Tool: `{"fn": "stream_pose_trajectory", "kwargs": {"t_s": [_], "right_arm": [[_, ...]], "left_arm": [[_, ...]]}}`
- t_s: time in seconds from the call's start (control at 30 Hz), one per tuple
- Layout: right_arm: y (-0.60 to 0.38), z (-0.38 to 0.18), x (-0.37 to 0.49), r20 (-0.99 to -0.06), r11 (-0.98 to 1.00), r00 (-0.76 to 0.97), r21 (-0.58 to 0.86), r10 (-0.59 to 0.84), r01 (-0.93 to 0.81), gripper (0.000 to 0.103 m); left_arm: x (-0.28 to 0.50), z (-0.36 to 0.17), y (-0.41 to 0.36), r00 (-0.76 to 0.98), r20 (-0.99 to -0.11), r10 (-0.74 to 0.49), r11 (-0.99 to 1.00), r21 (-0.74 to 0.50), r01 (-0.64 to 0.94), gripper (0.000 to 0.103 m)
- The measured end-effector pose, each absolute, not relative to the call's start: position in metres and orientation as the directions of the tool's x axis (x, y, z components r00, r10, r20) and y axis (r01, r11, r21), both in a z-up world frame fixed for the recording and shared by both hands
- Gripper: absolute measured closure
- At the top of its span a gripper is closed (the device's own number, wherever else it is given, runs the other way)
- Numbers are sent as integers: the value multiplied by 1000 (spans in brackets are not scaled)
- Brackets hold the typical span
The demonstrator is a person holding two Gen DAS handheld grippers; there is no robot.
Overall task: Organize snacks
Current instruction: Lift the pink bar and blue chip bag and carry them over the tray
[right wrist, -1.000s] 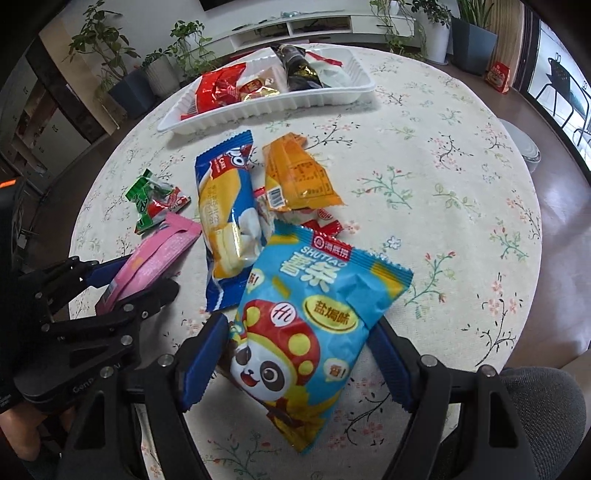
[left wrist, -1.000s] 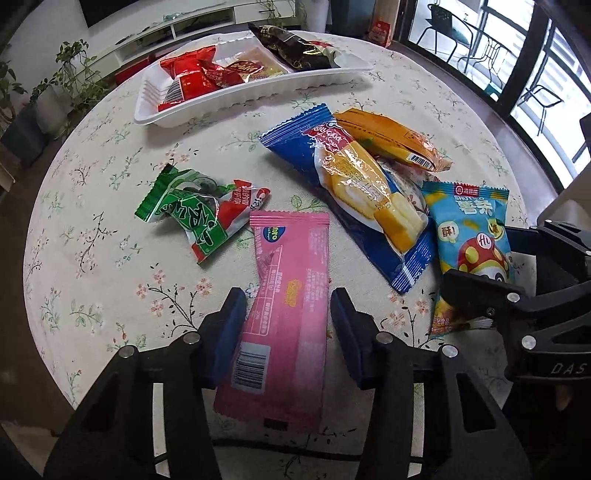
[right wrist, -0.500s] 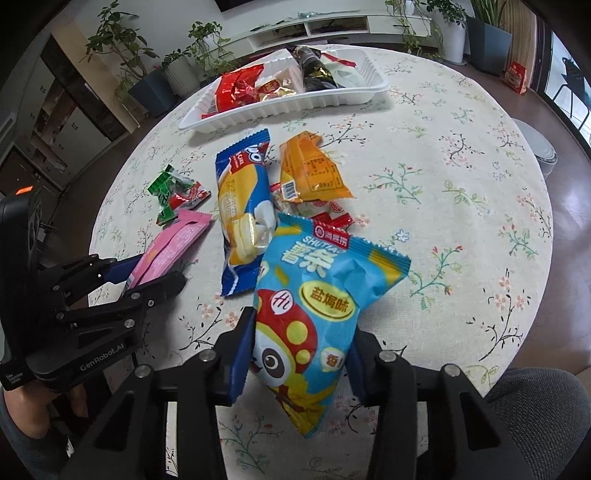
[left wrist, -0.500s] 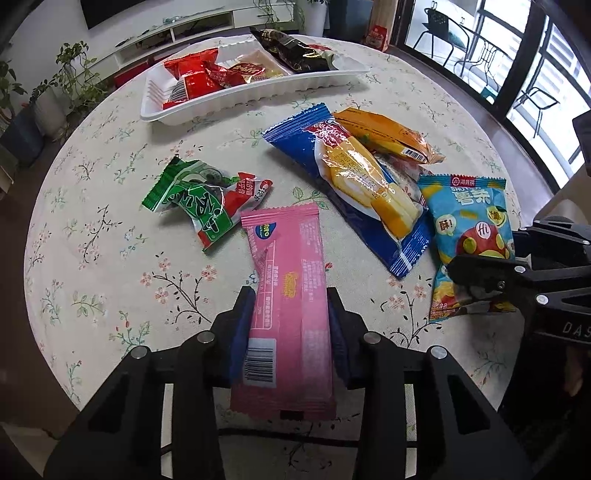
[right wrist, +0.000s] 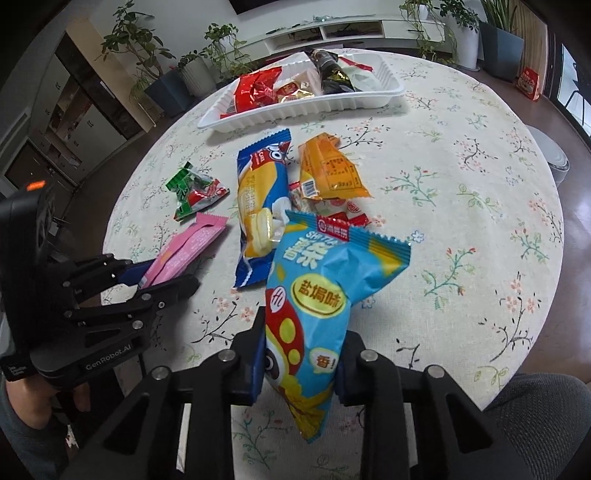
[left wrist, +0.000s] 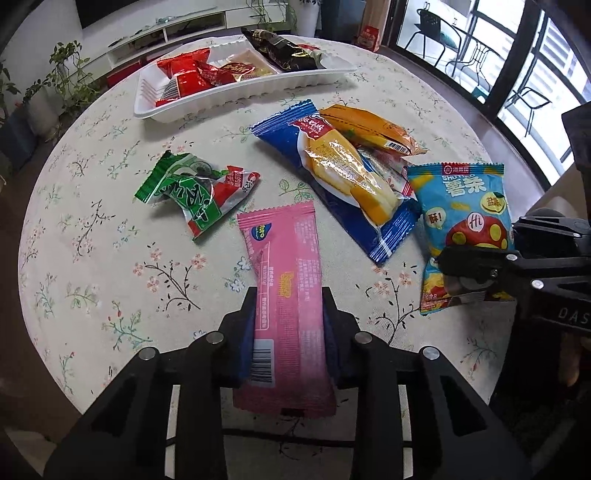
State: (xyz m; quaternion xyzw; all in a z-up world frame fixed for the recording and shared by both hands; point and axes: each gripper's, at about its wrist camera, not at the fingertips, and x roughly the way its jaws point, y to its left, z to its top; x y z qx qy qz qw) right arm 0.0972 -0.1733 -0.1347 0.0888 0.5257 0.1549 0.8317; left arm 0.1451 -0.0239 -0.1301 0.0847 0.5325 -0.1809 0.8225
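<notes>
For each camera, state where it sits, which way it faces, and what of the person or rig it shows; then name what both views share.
Left wrist: rides the left gripper, looking down-forward across the table; its jaws, just closing, press the pink packet; the right gripper enters from the right.
Right wrist: rides the right gripper, same tilt; its jaws, just closing, squeeze the light-blue chip bag; the left gripper and a hand show at left.
Shared: white tray, blue packet, orange packet, green packet.

Floral tablecloth (left wrist: 92,258), potted plants (right wrist: 192,70), white shelf (right wrist: 332,29), balcony chairs (left wrist: 469,55)
</notes>
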Motion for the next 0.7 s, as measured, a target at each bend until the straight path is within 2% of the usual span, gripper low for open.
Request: {"fn": "stream_pose_trajectory", "kwargs": {"t_s": [0.17,0.3,0.47,0.7], "right_arm": [[-183,-119,90,-819,922,424,349,386,-166,72],[-195,-107,89,-778,888,431,431,456,-162,72],[-212,-103,99,-771,884,446,452,455,-121,72],[-244,-90,131,-751,876,483,477,450,-75,72]], "left_arm": [[139,-121,-7,381,-877,-292,926,-161,341,76],[139,-107,10,379,-821,-427,895,-324,307,76],[148,-93,26,387,-753,-531,846,-452,283,76],[185,-68,51,429,-682,-593,803,-537,258,76]]}}
